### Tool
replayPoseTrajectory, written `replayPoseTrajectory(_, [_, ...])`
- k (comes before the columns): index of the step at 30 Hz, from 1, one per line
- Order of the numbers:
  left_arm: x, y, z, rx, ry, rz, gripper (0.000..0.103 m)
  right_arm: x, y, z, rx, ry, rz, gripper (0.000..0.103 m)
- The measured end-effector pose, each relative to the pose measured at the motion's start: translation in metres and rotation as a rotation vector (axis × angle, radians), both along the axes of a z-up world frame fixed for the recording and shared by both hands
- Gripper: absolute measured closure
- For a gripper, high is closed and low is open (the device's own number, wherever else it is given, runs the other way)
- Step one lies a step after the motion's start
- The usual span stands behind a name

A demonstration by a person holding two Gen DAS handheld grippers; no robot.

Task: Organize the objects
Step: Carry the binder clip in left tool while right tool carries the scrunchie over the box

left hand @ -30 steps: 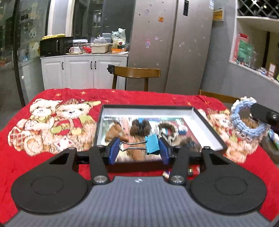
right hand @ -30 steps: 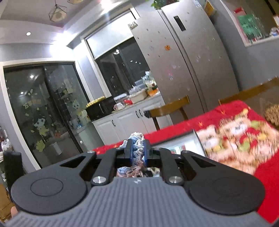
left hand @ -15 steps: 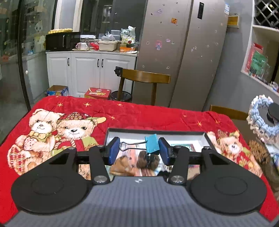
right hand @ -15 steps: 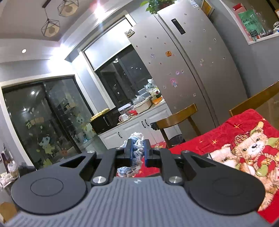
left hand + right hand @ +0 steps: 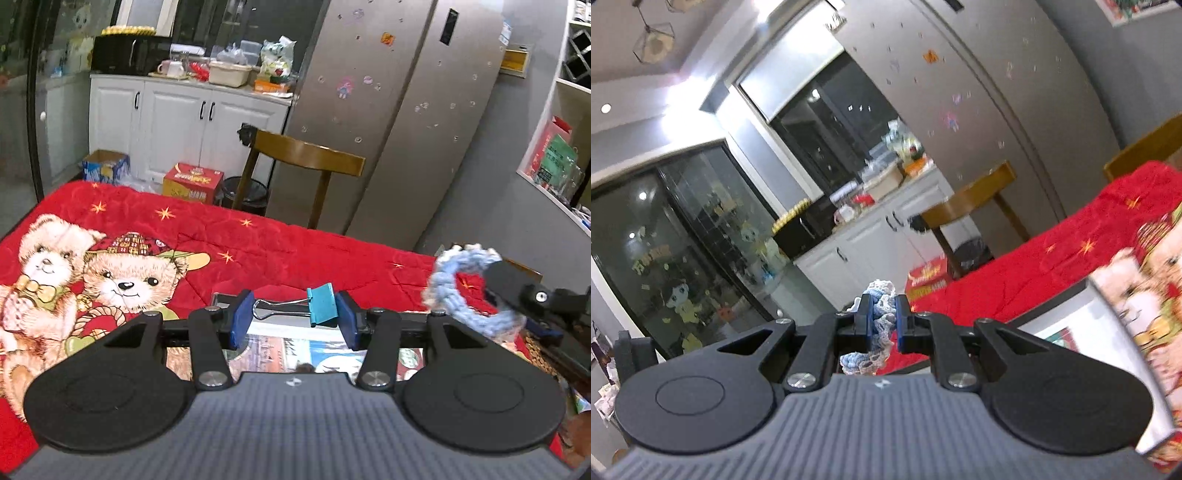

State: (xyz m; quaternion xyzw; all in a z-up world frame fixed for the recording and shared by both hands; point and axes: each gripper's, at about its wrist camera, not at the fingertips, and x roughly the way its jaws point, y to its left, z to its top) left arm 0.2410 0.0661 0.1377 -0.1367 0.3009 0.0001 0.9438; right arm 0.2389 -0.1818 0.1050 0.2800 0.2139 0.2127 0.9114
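Left tongs (image 5: 293, 319) level above tray (image 5: 221, 298), pinching binder clip (image 5: 322, 304), right tongs (image 5: 882, 326) tilted, pinching crocheted ring (image 5: 881, 321)

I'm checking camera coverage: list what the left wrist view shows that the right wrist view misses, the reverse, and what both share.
Only the left wrist view shows the left gripper shut on the blue binder clip and the two teddy bears printed on the blanket. Only the right shows the ceiling lamp. Both share the crocheted ring in the right gripper, the wooden chair and the fridge.
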Motion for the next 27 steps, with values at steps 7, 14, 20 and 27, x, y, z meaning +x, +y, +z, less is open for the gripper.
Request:
replayPoseTrajectory(7, [0.045, 0.011, -0.038, 0.021, 0.104, -0.019, 0.048, 0.046, 0.021, -0.032, -0.071, 0.031, -0.013, 0.089])
replayPoseTrajectory(14, [0.062, 0.006, -0.067, 0.050, 0.193, -0.040, 0.048, 0.074, 0.023, -0.076, -0.126, 0.204, -0.018, 0.089])
replayPoseTrajectory(20, [0.067, 0.003, -0.082, 0.069, 0.237, -0.040, 0.048, 0.079, 0.029, -0.093, -0.181, 0.273, -0.017, 0.089])
replayPoseTrajectory(27, [0.071, 0.006, -0.090, 0.068, 0.267, -0.023, 0.048, 0.076, 0.034, -0.095, -0.194, 0.294, -0.007, 0.089])
